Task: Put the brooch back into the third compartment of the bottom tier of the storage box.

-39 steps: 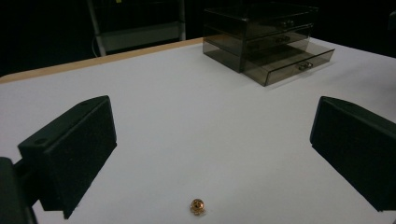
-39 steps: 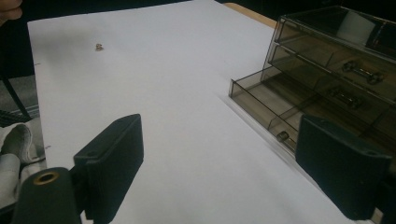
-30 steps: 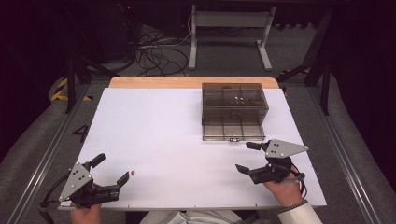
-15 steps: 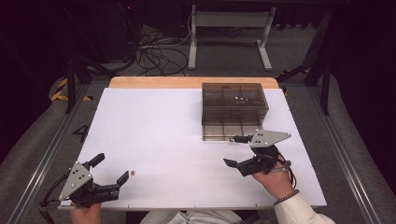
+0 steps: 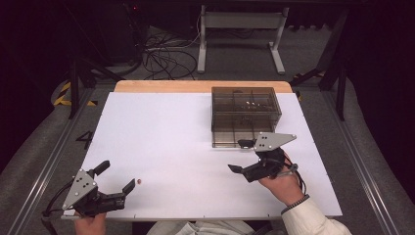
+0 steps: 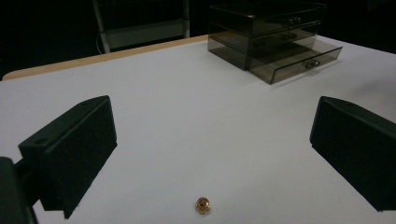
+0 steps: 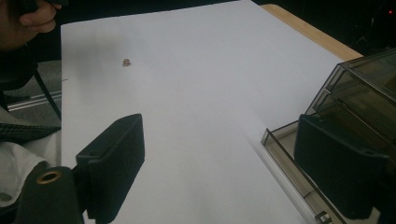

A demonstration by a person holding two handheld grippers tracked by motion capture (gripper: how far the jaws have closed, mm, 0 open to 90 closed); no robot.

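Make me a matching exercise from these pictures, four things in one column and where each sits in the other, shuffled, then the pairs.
Things:
1. bead
2. drawer box
3. left gripper
4. right gripper

Places:
A. far right part of the table, bottom drawer pulled out
B. near left corner, jaws open toward the bead
C. just in front of the open drawer, jaws open
D. loose on the white table top, near the left gripper

Pairs: 1-D, 2-A, 3-B, 4-C

White table (image 5: 171, 127): drawer box (image 5: 244, 115), bead (image 5: 139, 181)
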